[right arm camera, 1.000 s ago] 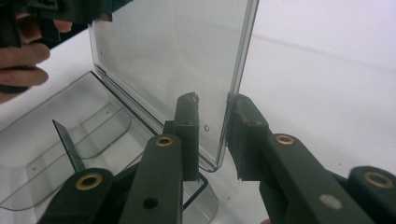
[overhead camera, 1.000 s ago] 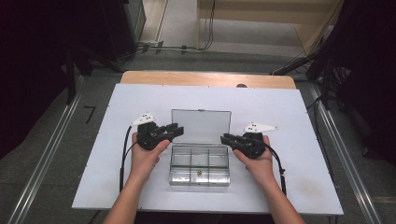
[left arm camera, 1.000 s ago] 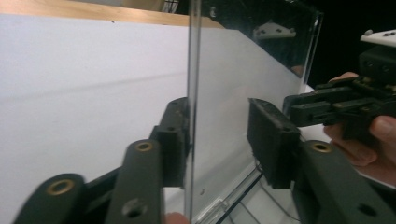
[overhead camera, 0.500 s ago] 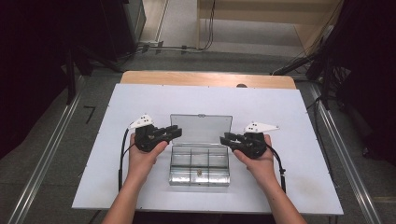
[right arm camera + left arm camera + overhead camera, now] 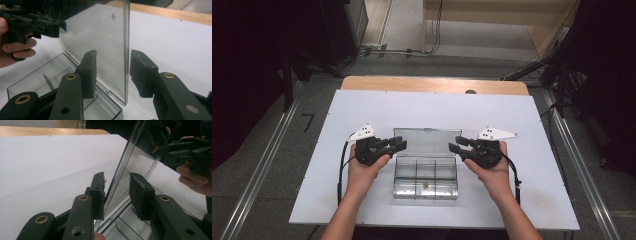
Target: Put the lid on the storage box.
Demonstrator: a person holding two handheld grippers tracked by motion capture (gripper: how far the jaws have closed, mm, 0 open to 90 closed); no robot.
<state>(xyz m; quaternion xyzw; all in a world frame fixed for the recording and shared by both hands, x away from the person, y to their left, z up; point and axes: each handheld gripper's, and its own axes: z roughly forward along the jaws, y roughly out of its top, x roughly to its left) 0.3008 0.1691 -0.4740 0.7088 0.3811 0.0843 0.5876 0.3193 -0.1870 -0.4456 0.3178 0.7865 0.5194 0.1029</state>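
Flanking a clear compartment box (image 5: 426,172) on the white tabletop (image 5: 312,170): left tongs (image 5: 117,192) and right tongs (image 5: 113,72), each part open astride one side edge of its raised lid (image 5: 425,141), pads not pressing. Right jaws just opening wider, lid edge between. Small dark item in a near compartment.

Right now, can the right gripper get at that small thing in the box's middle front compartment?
Probably yes. The clear lid stands open, leaving the compartment uncovered, and the small thing lies exposed. The right gripper straddles the lid's edge with a gap showing, so it would first have to back off.
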